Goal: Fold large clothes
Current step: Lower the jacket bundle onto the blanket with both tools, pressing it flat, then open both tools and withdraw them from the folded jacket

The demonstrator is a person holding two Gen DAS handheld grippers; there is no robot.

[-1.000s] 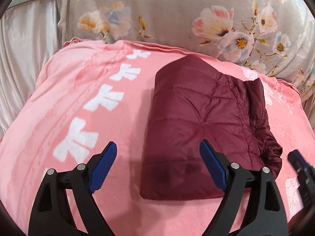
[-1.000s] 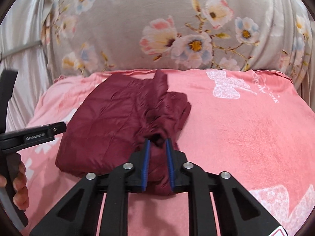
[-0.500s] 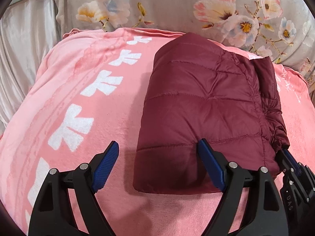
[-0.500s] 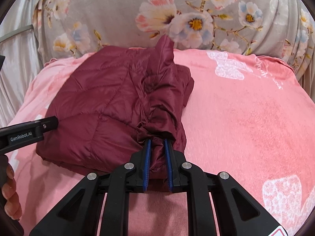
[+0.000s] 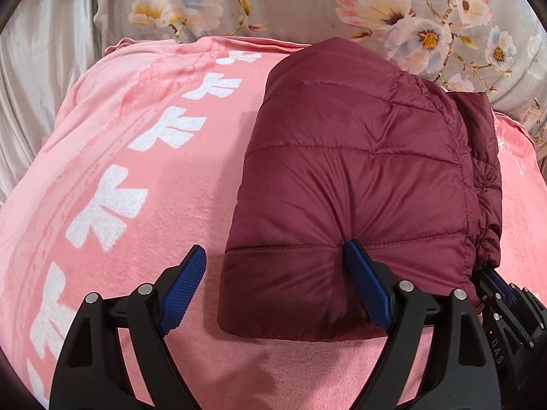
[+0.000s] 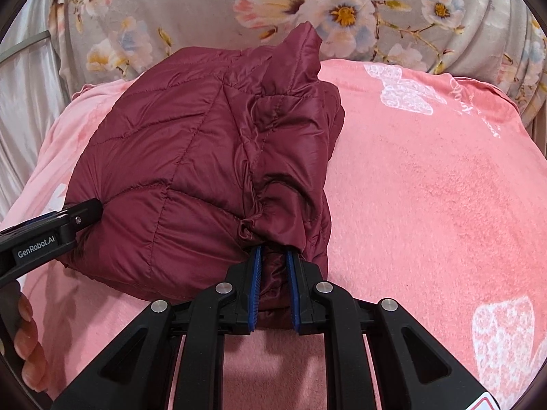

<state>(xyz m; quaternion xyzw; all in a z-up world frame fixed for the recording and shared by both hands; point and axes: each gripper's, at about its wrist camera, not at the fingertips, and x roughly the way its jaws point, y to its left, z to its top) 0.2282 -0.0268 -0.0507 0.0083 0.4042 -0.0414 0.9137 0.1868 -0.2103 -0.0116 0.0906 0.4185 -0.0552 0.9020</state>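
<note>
A maroon quilted puffer jacket (image 5: pixel 359 184) lies folded into a compact block on the pink blanket (image 5: pixel 136 205). My left gripper (image 5: pixel 277 276) is open at the jacket's near left corner: its right finger presses into the top of the jacket, its left finger is over the blanket beside it. My right gripper (image 6: pixel 273 273) is shut on a bunched fold at the jacket's (image 6: pixel 191 171) near right edge. The right gripper also shows in the left wrist view (image 5: pixel 499 294), and the left gripper in the right wrist view (image 6: pixel 54 232).
The pink blanket (image 6: pixel 427 205) with white prints covers a bed. A grey floral pillow (image 6: pixel 342 10) lies along the far side just behind the jacket. Pale silky fabric (image 5: pixel 41 68) lies at the far left. A hand (image 6: pixel 27 341) holds the left gripper.
Both grippers have moved forward to the jacket. The left gripper's right finger now presses into the jacket's near edge. The right gripper keeps its hold on the fold.
</note>
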